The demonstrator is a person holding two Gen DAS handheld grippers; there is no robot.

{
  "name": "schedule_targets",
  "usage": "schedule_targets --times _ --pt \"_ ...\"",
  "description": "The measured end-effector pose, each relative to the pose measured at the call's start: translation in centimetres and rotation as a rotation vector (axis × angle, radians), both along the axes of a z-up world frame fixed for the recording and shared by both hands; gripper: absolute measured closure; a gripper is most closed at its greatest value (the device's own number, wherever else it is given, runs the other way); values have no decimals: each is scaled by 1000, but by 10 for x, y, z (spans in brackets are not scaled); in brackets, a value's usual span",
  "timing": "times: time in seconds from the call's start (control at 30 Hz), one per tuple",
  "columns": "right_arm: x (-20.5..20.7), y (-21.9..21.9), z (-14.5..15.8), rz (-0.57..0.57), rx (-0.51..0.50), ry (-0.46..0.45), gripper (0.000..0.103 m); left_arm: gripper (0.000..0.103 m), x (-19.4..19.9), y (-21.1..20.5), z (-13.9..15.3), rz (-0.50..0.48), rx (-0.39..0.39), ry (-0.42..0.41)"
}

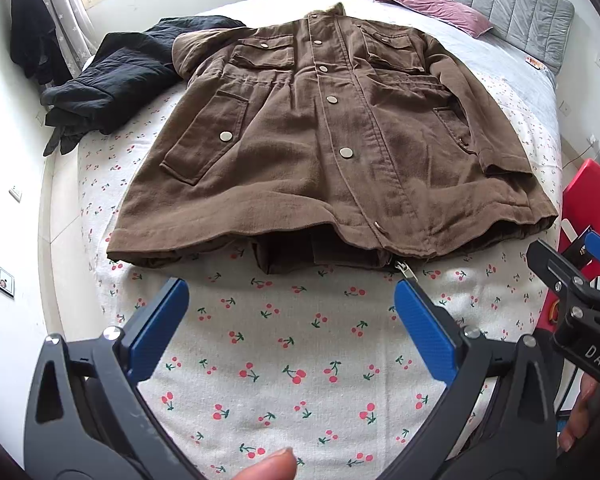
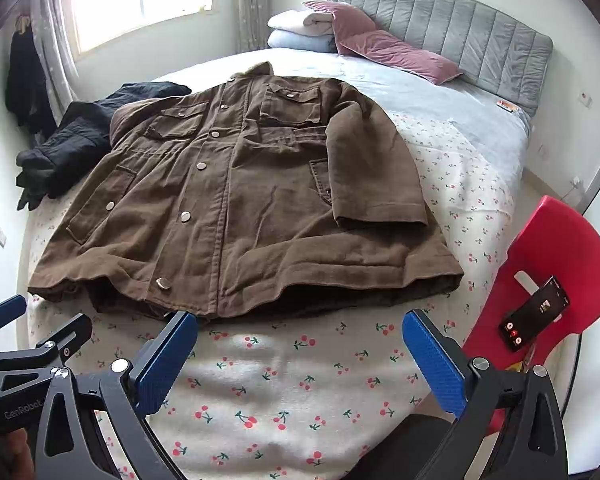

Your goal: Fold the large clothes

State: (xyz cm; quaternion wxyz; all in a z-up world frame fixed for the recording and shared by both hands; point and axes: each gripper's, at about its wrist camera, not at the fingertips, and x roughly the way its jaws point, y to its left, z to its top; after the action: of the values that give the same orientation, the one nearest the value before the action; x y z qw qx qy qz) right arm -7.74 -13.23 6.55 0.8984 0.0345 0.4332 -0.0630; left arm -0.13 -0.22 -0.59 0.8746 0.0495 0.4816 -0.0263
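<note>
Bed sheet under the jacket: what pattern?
White with small red cherries on green stems; the bed sheet shows best in the left wrist view.

Bed with cherry-print sheet (image 1: pixel 284 344): brown snap-button cotton jacket (image 1: pixel 332 140) spread flat, crumpled black quilted garment (image 1: pixel 116 80) beside it touching, pink velvet pillows (image 2: pixel 384 50) near grey padded headboard.

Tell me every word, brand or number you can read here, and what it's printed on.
"DAS": on the black body of the right gripper, cut off at the frame edge.
"GenRobot": on the black body of the left gripper.
Phone on the red chair: screen text too small to read.
</note>
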Motion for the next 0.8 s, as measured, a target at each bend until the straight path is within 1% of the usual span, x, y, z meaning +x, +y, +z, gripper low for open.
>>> schedule_targets --times 0.8 --pt "-1 0 0 3 5 1 0 1 -2 -5 3 1 -1 -1"
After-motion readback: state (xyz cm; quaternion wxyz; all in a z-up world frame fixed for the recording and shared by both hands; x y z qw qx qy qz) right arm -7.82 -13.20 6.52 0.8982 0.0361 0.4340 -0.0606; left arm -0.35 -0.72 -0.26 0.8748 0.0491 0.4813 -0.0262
